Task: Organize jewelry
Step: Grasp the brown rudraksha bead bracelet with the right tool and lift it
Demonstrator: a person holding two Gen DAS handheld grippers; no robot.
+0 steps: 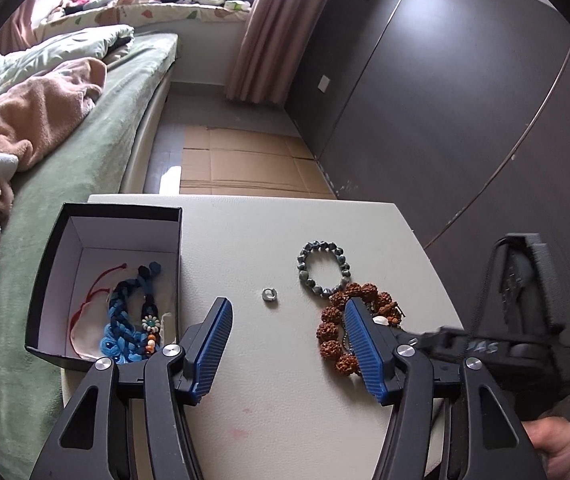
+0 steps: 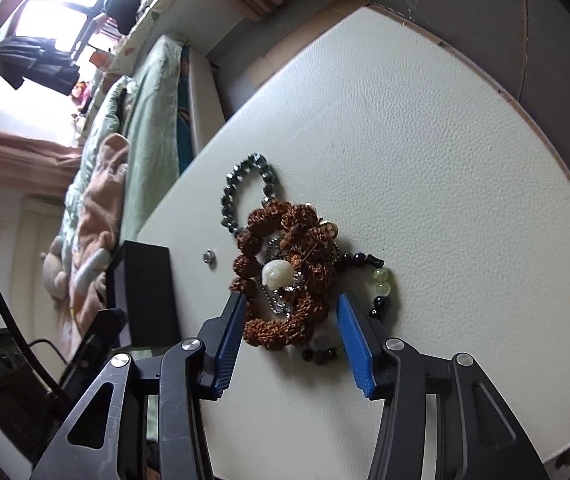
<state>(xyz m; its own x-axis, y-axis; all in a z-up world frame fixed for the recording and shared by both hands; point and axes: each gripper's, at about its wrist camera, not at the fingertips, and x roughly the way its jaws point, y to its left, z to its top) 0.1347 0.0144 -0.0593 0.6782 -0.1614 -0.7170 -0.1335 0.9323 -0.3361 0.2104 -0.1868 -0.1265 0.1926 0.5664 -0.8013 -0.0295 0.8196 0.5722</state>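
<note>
A: Your right gripper (image 2: 289, 312) stood open astride the brown seed-bead bracelet (image 2: 285, 264), not visibly pinching it; your left gripper (image 1: 287, 320) hung open and empty over the table (image 1: 245, 240).

B: And the count?

A: One grey bead bracelet (image 1: 323, 268) and one silver ring (image 1: 270, 294) lay loose. One black box (image 1: 103, 280) held a blue braided piece (image 1: 125, 320) and a red cord (image 1: 97, 292).

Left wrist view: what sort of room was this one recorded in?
Most likely a bedroom at home. A bed with a green cover and rumpled blankets runs along one side, pink curtains hang at a window, and the jewelry lies on a small white table beside the bed.
</note>
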